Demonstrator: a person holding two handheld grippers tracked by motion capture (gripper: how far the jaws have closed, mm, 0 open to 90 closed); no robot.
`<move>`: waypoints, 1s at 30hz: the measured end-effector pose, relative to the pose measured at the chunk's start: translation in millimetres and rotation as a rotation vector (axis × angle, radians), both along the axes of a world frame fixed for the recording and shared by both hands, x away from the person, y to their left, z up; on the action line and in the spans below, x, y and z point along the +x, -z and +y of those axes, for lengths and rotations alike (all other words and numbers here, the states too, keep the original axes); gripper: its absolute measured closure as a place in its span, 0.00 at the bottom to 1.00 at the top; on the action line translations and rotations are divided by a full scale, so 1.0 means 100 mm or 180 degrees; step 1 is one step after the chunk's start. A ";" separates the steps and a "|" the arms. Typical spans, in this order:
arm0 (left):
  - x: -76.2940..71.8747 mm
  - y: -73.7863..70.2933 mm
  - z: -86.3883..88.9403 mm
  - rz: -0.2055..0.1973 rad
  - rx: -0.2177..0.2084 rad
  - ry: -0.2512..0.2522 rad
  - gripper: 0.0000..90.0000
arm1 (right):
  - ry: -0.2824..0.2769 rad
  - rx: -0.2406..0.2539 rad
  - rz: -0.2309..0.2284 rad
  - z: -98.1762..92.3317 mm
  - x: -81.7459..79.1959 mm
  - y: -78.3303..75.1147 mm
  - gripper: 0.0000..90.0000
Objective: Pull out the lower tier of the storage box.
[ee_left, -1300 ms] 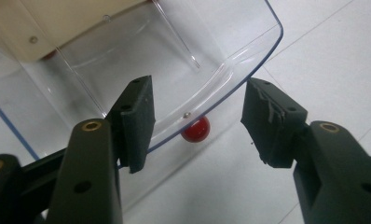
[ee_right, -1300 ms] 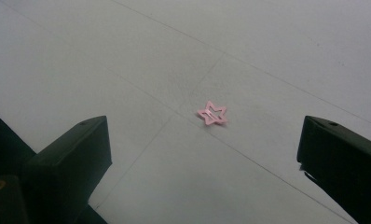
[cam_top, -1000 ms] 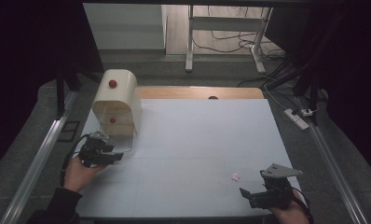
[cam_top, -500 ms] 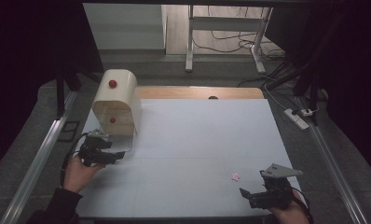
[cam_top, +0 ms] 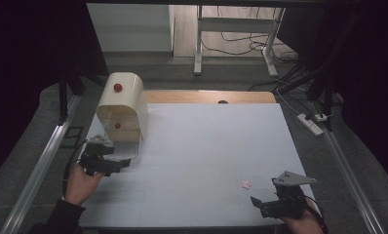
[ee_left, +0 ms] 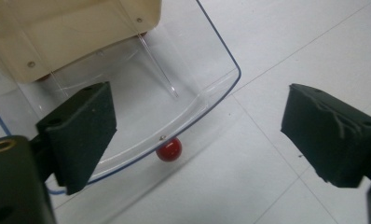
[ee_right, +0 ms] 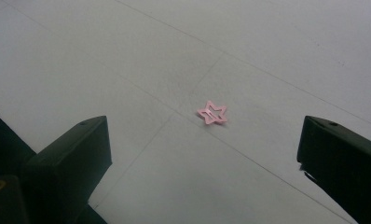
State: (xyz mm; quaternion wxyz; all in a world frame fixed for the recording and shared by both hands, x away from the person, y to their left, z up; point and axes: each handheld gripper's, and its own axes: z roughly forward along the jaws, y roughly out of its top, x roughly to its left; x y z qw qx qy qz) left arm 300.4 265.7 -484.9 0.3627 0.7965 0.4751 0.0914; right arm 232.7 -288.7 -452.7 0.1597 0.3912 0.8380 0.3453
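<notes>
The clear lid [ee_left: 141,88] of the cream bread box [cam_top: 121,105] lies folded down flat on the white table [cam_top: 206,146], and its red knob [ee_left: 169,149] sits at the curved front edge, right between the jaws of the left gripper [ee_left: 197,135] and a little ahead of them, touching neither pad; those jaws have just been opening and now stand wide, nothing pinched, the left pad hanging over the clear panel, the right one over bare table. From above, the left gripper [cam_top: 104,158] sits just in front of the box, the hand [cam_top: 82,178] behind it. Over to the other side, well apart: the right gripper [cam_top: 277,202] is spread wide too, holding nothing, and a small pink star-shaped clip [ee_right: 212,113] lies flat on the table ahead of it, centred between its jaws but clear of both
</notes>
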 end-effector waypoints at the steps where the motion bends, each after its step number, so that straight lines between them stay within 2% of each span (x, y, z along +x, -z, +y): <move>1: -0.01 0.00 0.00 0.0000 -0.0020 -0.0005 0.10 | -0.0001 0.0000 0.0001 0.00 0.00 0.00 0.03; 10: -0.12 -0.03 -0.01 -0.0037 -0.0063 -0.0005 0.03 | -0.0002 -0.0014 0.0003 0.00 0.00 0.00 0.03; 30: -0.41 -0.03 0.03 -0.0044 -0.0141 0.0032 0.01 | 0.0013 -0.0008 0.0003 0.00 0.00 0.00 0.03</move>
